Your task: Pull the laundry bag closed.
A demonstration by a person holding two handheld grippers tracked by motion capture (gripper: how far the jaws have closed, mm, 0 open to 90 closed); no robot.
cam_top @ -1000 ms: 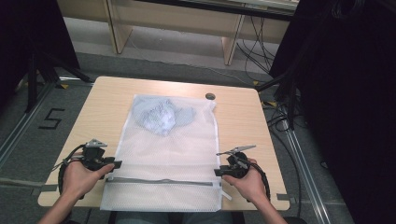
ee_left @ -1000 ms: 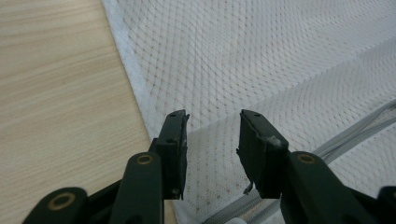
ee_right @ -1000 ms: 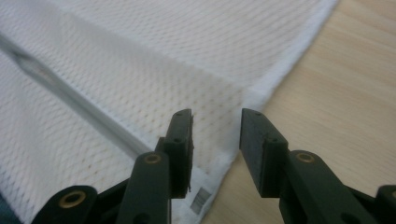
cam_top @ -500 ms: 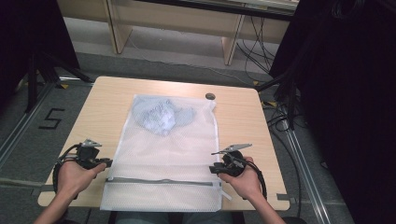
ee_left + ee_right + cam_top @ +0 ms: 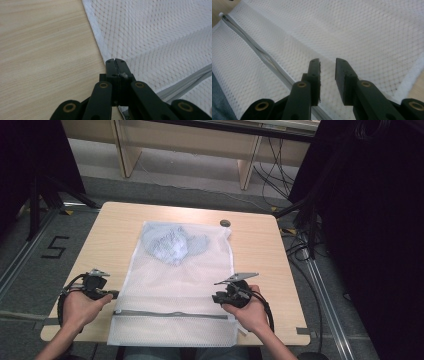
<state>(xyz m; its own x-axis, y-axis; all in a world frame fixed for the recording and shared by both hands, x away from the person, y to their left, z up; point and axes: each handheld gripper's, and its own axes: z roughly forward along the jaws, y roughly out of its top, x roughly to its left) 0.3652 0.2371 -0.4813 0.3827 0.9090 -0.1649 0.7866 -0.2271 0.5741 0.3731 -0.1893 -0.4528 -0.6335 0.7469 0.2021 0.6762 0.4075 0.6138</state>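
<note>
A white mesh laundry bag (image 5: 175,280) lies flat on the wooden table (image 5: 260,255). A bluish garment (image 5: 170,245) is bunched inside its far end. A grey zipper (image 5: 170,314) runs across its near end. My left gripper (image 5: 115,294) sits at the bag's left edge; in the left gripper view its jaws (image 5: 115,60) are shut on the hem of the mesh (image 5: 155,37). My right gripper (image 5: 216,298) hovers over the bag's right part just beyond the zipper (image 5: 267,58). Its jaws (image 5: 327,61) have just been closing but stand apart, with mesh (image 5: 352,30) showing below the gap, not pinched.
A small dark round disc (image 5: 225,223) lies on the table beyond the bag's far right corner. Bare wood flanks the bag on both sides. Black curtains and floor cables (image 5: 300,245) stand to the right, wooden shelving legs behind.
My right gripper has moved left from the bag's right edge to over the mesh, and its jaws have narrowed. The left gripper has stayed at the left hem.
</note>
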